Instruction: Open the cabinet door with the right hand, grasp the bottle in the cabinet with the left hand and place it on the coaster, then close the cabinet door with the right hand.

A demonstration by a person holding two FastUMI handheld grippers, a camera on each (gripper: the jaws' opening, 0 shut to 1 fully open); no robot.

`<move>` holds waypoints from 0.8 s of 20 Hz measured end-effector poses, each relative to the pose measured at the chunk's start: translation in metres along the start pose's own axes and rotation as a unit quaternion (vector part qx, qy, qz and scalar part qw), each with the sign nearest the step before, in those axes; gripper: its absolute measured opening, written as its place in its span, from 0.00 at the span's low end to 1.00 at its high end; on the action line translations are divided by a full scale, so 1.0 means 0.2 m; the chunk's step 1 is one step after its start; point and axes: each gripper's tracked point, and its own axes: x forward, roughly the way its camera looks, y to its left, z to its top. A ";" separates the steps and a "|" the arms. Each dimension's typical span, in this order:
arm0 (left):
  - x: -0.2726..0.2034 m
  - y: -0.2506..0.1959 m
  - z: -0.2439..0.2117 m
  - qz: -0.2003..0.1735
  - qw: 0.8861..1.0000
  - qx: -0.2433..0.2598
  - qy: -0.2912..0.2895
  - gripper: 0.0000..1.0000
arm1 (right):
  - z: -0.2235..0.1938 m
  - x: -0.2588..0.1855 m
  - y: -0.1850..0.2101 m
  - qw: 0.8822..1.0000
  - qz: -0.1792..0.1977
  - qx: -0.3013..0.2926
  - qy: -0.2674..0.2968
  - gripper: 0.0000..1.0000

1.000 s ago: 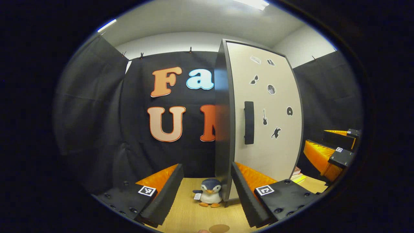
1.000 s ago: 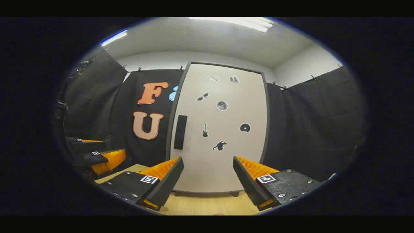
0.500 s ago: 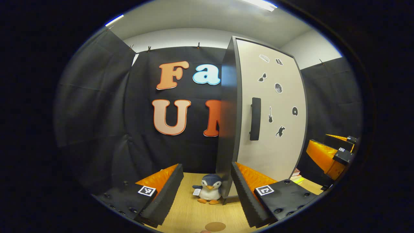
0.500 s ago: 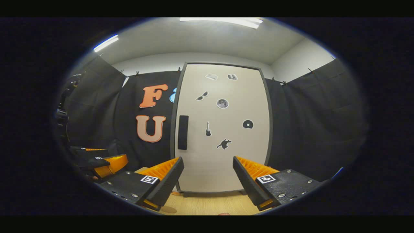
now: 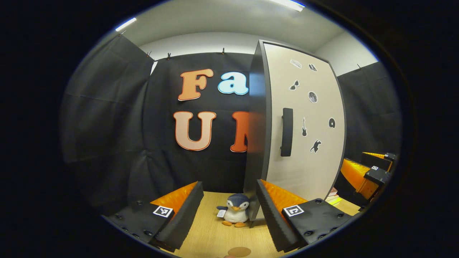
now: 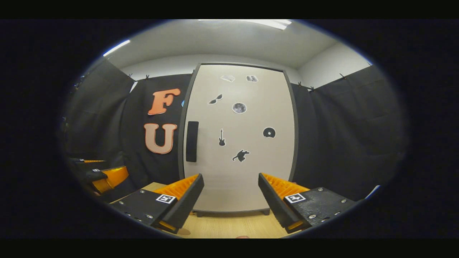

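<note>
The right claw (image 6: 231, 200) is held released, jaws spread wide, facing the closed cabinet door (image 6: 238, 143); the left claw (image 5: 229, 211) is likewise released, left of the cabinet. A coaster (image 5: 239, 251) is seen on the table (image 5: 211, 236) before the cabinet, near a penguin toy (image 5: 233, 214). The bottle cannot be seen.

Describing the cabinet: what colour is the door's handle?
Black, a vertical bar handle on the pale cabinet door; clearest in the right gripper view.

I see the right gripper (image 6: 231, 200) spread wide, facing the closed cabinet door (image 6: 244, 143); its handle (image 6: 192, 141) runs along the door's left edge.
</note>
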 end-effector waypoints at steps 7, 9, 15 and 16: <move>0.04 0.04 0.00 0.002 1.000 0.000 0.004 0.96 | 0.06 0.15 0.18 0.999 0.033 0.010 -0.009 0.95; 0.05 0.07 0.00 0.003 1.000 -0.002 0.003 0.96 | 0.10 0.23 0.25 0.999 0.046 0.012 -0.016 0.95; 0.13 0.13 -0.01 0.003 1.000 0.001 0.004 0.99 | 0.12 0.44 0.44 0.997 0.070 0.030 -0.013 0.95; 0.15 0.14 -0.01 0.003 1.000 0.003 0.004 0.99 | 0.11 0.47 0.46 0.997 0.072 0.035 -0.008 0.95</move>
